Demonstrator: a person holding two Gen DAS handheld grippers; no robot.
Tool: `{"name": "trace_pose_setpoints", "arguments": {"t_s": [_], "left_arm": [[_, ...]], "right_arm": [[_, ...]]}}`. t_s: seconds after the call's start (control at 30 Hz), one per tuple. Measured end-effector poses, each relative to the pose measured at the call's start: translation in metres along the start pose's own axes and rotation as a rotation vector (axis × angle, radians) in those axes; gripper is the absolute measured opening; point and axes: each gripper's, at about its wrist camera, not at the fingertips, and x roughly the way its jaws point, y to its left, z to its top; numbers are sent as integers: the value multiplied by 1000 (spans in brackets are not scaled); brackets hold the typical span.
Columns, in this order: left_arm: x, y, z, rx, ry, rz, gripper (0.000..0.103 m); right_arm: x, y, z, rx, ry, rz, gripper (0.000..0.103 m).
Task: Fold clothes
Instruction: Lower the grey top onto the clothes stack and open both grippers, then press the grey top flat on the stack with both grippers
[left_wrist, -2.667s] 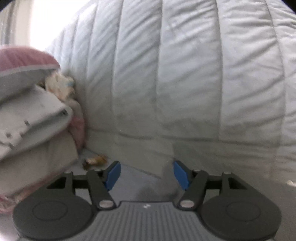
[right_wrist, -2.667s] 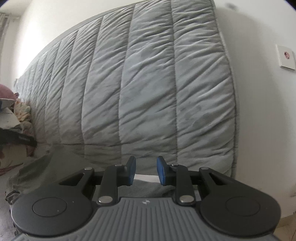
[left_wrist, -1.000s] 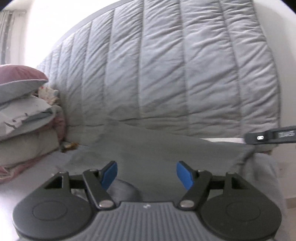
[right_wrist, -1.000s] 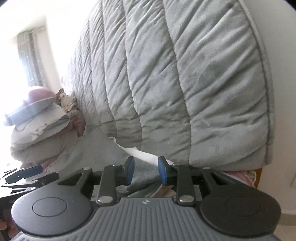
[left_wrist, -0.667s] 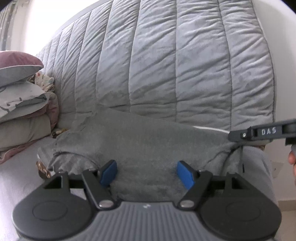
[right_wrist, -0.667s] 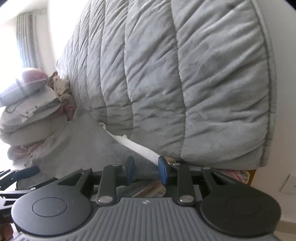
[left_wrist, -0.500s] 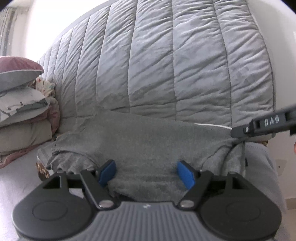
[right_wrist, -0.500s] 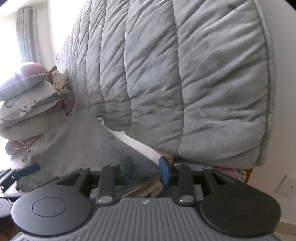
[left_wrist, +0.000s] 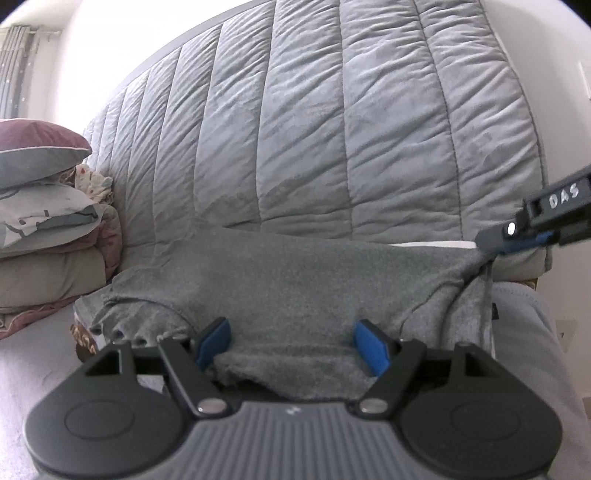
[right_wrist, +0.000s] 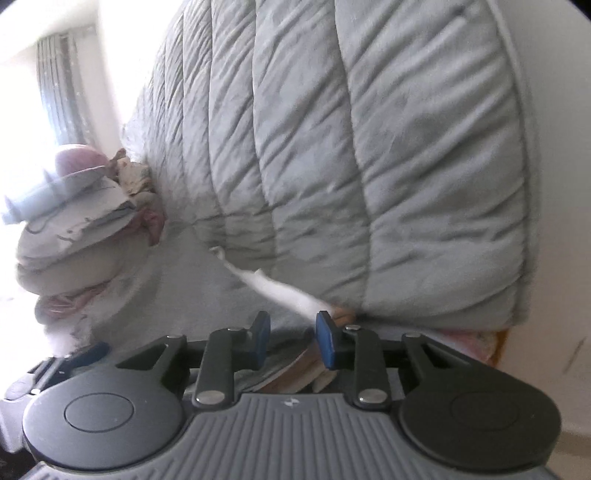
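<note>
Since the frame a second ago, the left hand-held gripper (left_wrist: 291, 345) has come down closer to the grey garment (left_wrist: 295, 288), whose near hem now lies between its blue pads (left_wrist: 371, 349); the jaws stand wide apart and press on nothing. Garment is spread flat on the bed (left_wrist: 33, 354), filling the left view from 9 to 3 o'clock, its far edge against the grey quilted headboard (left_wrist: 332, 129). At 3 o'clock in that view the right hand-held gripper (left_wrist: 496, 245) pinches the garment's corner, fabric pulled up to a peak there. In the blurred right view, the right hand-held gripper (right_wrist: 291, 343) shows a narrow gap, jaws just closing a little, with grey cloth between them. Stacked pillows (left_wrist: 40, 221) sit at 9 o'clock. A grey trouser leg (left_wrist: 532, 354) shows at 4 o'clock.
</note>
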Motion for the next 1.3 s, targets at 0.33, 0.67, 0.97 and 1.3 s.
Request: {"name": "trace_pose_setpoints", "arguments": {"t_s": [0.33,0.67,0.97,1.3], "left_arm": [[-1,0,0,-4,4,-1,76],[-12,-1,10,-39,10,-12,76],[-15,-14,5,-39,-1,-11,76],[-18,22,23,-85,-50,16,76]], "right_arm": [[13,-6,-2,48,49,15,21],[-3,-5,11,47,-51,1,7],[26,-10,1,66,33,-141,7],[-1,6,13,71,-127,-54,19]]}}
